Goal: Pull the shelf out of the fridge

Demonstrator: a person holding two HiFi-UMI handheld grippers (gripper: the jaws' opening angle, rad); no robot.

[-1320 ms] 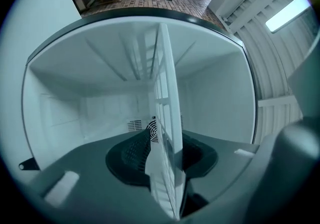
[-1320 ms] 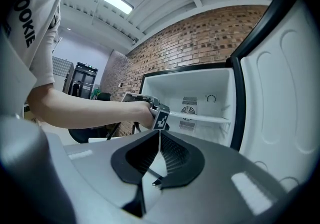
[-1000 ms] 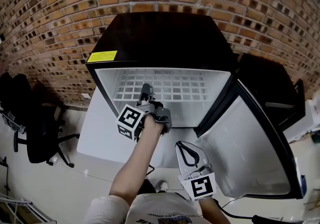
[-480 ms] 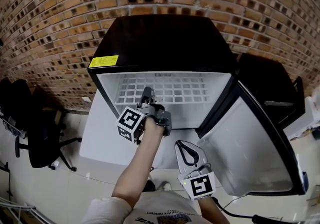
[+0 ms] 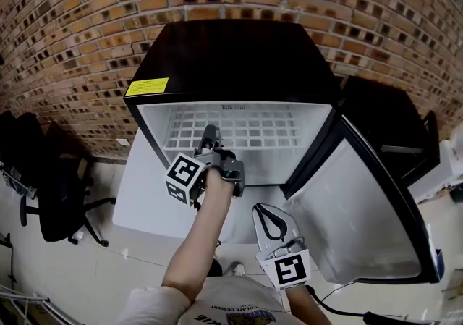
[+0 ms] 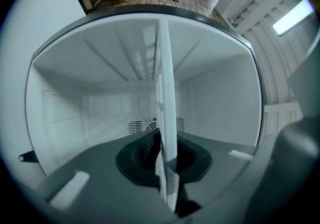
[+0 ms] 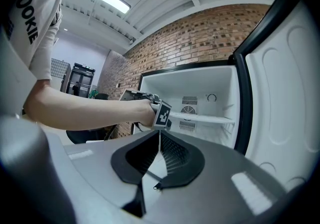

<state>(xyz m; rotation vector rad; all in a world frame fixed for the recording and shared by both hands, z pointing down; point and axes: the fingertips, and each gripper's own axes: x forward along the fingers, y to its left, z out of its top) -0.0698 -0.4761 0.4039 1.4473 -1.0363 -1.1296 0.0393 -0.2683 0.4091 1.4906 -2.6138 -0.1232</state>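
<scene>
One shelf (image 5: 239, 128) — one fridge (image 5: 231, 56) — one door (image 5: 362, 208).

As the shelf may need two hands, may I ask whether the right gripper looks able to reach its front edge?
Probably yes: the door stands wide open and nothing lies between the right gripper and the shelf.

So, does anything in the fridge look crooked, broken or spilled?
Nothing stands out. The wire shelf lies level in the fridge, with no visible damage or spill. The left gripper has just been closing its jaws on the shelf's front edge; the door stands wide open.
</scene>
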